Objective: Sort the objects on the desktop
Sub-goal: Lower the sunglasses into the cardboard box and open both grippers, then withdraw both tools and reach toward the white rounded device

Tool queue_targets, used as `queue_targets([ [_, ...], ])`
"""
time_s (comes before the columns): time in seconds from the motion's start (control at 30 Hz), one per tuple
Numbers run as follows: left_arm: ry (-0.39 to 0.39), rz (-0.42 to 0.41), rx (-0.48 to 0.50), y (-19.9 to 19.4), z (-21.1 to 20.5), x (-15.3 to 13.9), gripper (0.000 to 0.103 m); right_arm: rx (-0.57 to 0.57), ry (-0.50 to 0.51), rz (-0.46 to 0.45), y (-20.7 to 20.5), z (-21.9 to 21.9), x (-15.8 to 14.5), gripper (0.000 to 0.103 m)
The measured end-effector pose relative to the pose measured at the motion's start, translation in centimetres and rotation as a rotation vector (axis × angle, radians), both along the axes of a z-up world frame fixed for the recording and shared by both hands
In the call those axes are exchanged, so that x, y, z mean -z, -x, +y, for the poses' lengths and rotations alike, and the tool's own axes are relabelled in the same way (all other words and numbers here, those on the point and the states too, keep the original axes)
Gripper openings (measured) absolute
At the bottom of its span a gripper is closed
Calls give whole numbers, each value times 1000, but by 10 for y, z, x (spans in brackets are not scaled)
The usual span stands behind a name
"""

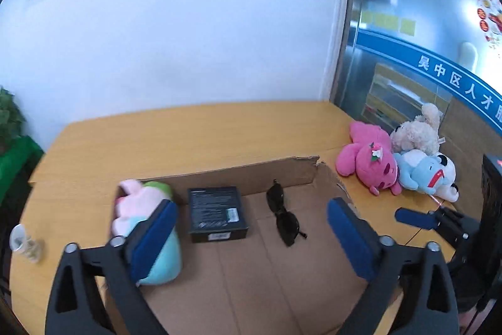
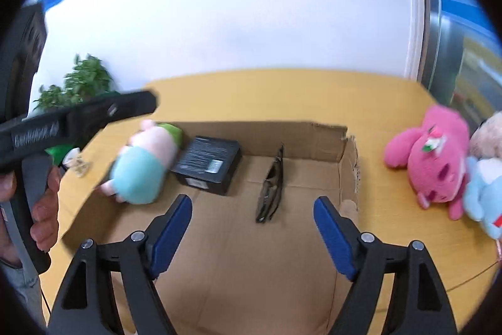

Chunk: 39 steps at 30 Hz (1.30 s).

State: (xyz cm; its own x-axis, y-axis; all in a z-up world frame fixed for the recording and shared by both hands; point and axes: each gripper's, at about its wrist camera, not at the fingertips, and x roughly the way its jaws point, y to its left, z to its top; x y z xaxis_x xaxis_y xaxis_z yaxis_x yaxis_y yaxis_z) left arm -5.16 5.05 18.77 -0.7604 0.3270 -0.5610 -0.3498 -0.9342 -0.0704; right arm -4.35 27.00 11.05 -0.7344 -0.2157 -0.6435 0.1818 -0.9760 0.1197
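3 things already sit inside the cardboard box (image 1: 282, 175): a pink-and-teal plush (image 1: 150, 228) against its left wall, a black carton (image 1: 216, 214) just beside that, and folded sunglasses (image 1: 284, 214) near the middle of the floor. 3 more soft toys lie outside on the wooden table (image 1: 188, 134), off the box's right wall and touching one another: a pink plush (image 1: 367, 168), a cream plush (image 1: 417, 134) behind it, and a light-blue plush (image 1: 423, 173) in front (these look like the sorting left to do, judging by the task).

Both tools hang over the near part of the box with nothing between their blue pads. The left gripper (image 1: 251, 237) has its jaws wide apart, and the right gripper (image 2: 252, 233) likewise stands spread and empty.

The coming reach probably turns on 1 relation: the loose pile lies to the right of both sets of jaws, past the box wall, so the right gripper is the nearer one. From the right wrist view the pink plush (image 2: 436, 159) has its long axis running from upper left to lower right, head end toward the camera, so a grasp across its body would suit.

Hard to read: the cream and blue toys are cut off at the right wrist frame's edge, the small pale object (image 1: 23, 242) at the table's left is blurred, and the box's near wall is hidden below both views.
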Motion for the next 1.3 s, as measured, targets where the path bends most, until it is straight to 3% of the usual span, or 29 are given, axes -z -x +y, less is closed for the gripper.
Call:
queue_targets([
  [0.17,46,149,-102,-89,-23,0,103,44,-19,38,-45,-21,-14,82],
  [0.33,38,164,-107,-133,-36,4,103,101,-120,92,-96,-30,-22,82],
  [0.5,12,115,-67,-150,-34,16,103,105,-194,148,-128,-42,-29,82],
  [0.7,-15,95,-58,-166,-33,23,103,73,-138,113,-138,-40,-20,82],
  [0.93,-32,78,-52,-167,-33,25,103,68,-144,95,-139,-42,-11,82],
  [1.13,-107,-60,-4,-158,-39,53,103,1,-101,26,-131,-43,12,82],
  [1.3,-165,-240,31,-157,-46,104,103,-191,43,-200,-127,-57,80,82],
])
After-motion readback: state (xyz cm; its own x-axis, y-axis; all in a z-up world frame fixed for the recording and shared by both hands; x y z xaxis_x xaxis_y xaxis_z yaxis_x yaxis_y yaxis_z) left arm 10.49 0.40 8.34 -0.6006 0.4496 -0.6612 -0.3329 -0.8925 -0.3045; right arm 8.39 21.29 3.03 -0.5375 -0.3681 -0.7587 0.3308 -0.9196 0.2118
